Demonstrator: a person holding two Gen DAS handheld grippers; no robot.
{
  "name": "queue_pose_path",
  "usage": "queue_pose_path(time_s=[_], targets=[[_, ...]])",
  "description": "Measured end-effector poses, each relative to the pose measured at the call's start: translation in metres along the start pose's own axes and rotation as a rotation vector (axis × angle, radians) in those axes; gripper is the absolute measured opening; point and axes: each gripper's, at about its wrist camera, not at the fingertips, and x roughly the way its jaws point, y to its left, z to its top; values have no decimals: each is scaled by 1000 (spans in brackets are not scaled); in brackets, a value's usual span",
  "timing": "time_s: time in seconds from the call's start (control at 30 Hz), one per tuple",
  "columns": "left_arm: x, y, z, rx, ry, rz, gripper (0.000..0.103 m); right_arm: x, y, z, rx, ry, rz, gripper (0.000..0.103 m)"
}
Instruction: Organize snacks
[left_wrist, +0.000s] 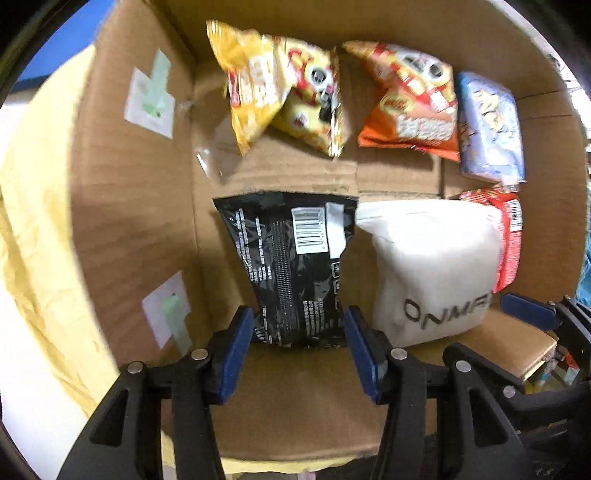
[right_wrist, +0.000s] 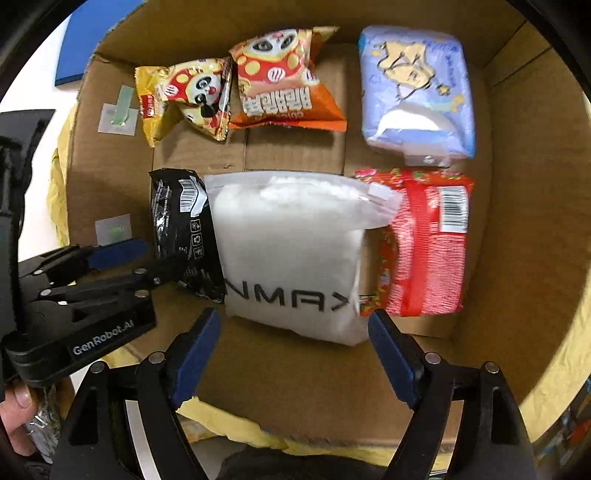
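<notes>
Snacks lie in an open cardboard box (left_wrist: 133, 206) (right_wrist: 524, 229). A black packet (left_wrist: 291, 266) (right_wrist: 184, 225) lies at the near left, its lower end between the fingers of my left gripper (left_wrist: 299, 332) (right_wrist: 147, 258), whose jaws stand apart around it. Beside it lies a white pouch (left_wrist: 432, 266) (right_wrist: 291, 254), then a red packet (left_wrist: 509, 236) (right_wrist: 428, 240). My right gripper (right_wrist: 291, 339) is open just in front of the white pouch. The far row holds yellow bags (left_wrist: 280, 92) (right_wrist: 184, 99), an orange bag (left_wrist: 410, 99) (right_wrist: 284, 85) and a pale blue pack (left_wrist: 491, 125) (right_wrist: 417, 92).
Yellow paper (left_wrist: 33, 221) (right_wrist: 565, 354) surrounds the box. White labels (left_wrist: 149, 98) stick to the left wall. A hand (right_wrist: 16, 417) holds the left gripper's handle. A blue sheet (right_wrist: 96, 33) lies beyond the box's left corner.
</notes>
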Motion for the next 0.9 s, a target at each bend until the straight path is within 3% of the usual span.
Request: queue_pose_path(time_s=[0.1, 0.17, 0.33, 0.43, 0.53, 0.63, 0.9], targets=[[-12, -4, -8, -2, -30, -4, 49, -11, -2, -3, -11, -32, -35, 85], [-20, -7, -15, -12, -56, -11, 50, -17, -3, -5, -16, -56, -52, 92], [-38, -13, -28, -35, -149, 18, 75, -28, -10, -8, -13, -100, -90, 95], [-46, -17, -33, -38, -207, 45, 91, -31, -15, -12, -3, -126, -112, 103], [-57, -19, -28, -41, -229, 38, 92, -36, -17, -18, 13, -148, -129, 103], [-62, -19, -32, -48, -243, 32, 102, -42, -23, -22, 23, -171, -148, 103], [-86, -16, -32, -61, -294, 24, 102, -57, -29, -33, 36, -215, -164, 103]])
